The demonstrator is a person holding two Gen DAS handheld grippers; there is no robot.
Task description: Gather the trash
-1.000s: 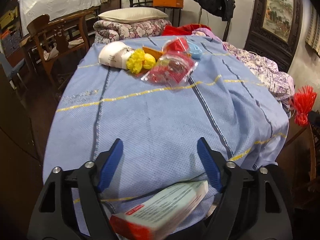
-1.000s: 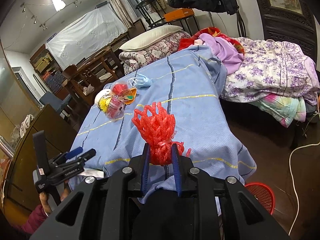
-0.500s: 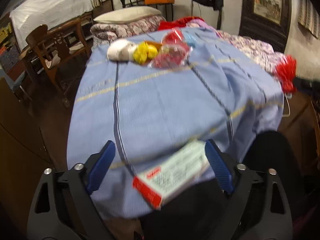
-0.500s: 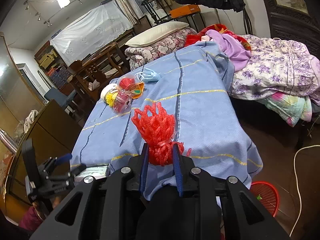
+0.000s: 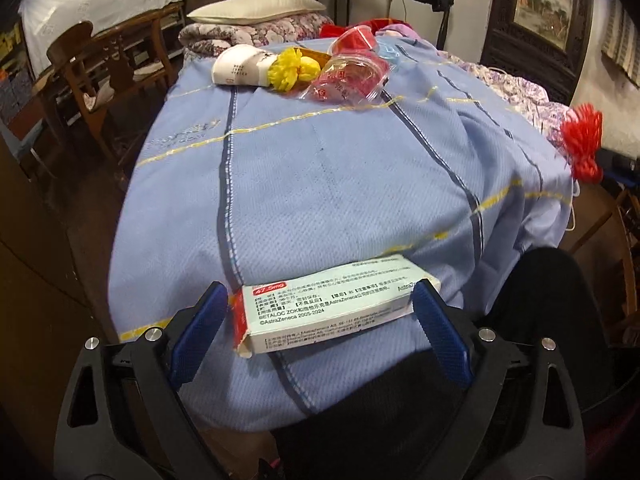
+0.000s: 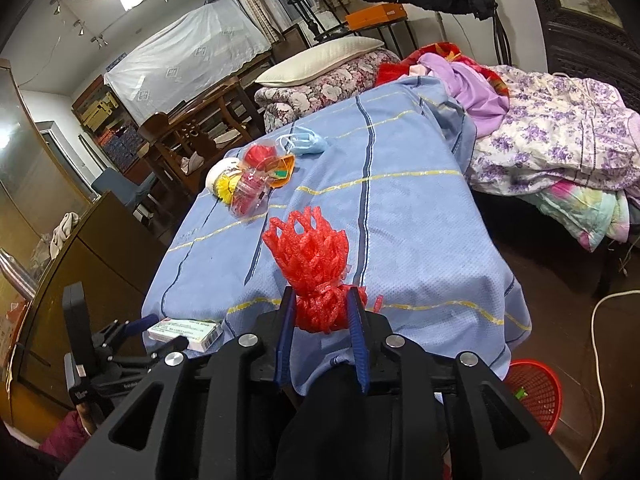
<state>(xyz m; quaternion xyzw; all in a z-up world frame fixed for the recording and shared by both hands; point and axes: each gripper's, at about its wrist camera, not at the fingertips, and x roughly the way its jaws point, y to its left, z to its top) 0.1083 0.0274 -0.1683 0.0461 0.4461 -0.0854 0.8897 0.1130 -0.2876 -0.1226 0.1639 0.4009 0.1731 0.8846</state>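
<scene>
My left gripper [image 5: 320, 316] is shut on a white and red medicine box [image 5: 328, 304], held lengthwise between its blue pads above the near end of the blue bedspread [image 5: 340, 168]. My right gripper [image 6: 322, 312] is shut on a red foam net [image 6: 312, 264]; the net also shows in the left wrist view [image 5: 582, 140]. Further trash lies at the far end of the spread: a white paper roll [image 5: 238, 66], a yellow foam net [image 5: 292, 68], a clear plastic bag with red contents [image 5: 348, 80], and a blue face mask [image 6: 306, 144].
A red basket [image 6: 534, 392] stands on the floor at the lower right of the right wrist view. Wooden chairs [image 5: 104, 64] stand left of the bed. Floral bedding [image 6: 560, 136] is piled on the right. A dark cabinet [image 6: 80, 248] stands at the left.
The medicine box has come level and sits squarely between the left pads. The left gripper has drawn back toward the bed's near end. The right gripper holds the red net much as before.
</scene>
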